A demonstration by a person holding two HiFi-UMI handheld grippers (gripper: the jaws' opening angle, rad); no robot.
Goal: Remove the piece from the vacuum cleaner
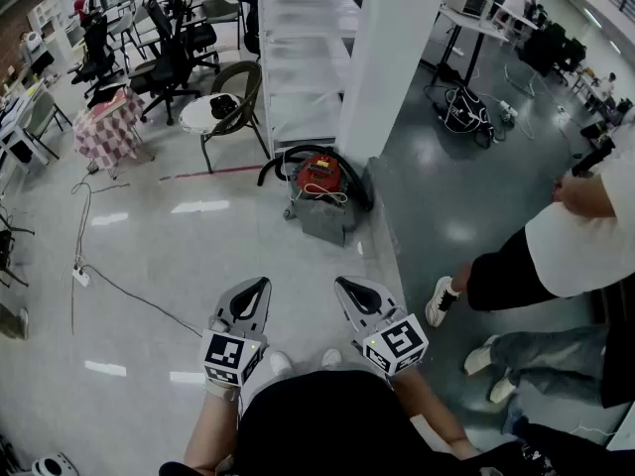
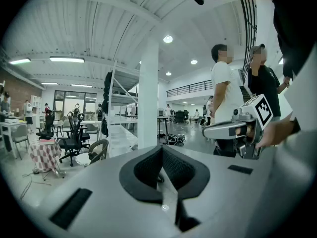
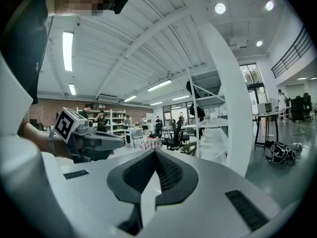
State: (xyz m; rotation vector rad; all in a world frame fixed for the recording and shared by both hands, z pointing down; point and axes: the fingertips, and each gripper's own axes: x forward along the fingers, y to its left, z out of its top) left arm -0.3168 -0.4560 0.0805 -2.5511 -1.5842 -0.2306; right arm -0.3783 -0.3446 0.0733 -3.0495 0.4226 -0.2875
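Observation:
The red vacuum cleaner [image 1: 319,176] stands on the floor at the foot of a white pillar [image 1: 392,58]. Its black hose [image 1: 281,159] curls round it, and a grey base [image 1: 323,220] sits in front of it. My left gripper [image 1: 260,285] and right gripper [image 1: 343,285] hang side by side close to my body, well short of the vacuum. Both point toward it, shut and holding nothing. In the left gripper view the jaws [image 2: 162,155] meet, and the right gripper [image 2: 237,125] shows beside them. The right gripper view shows its jaws [image 3: 155,158] together. Neither gripper view shows the vacuum.
A white shelving rack [image 1: 303,58] runs back behind the vacuum. A chair [image 1: 236,102] and a small round table [image 1: 201,115] stand to its left. A person [image 1: 566,246] stands at the right. A cable [image 1: 129,291] trails over the floor at the left.

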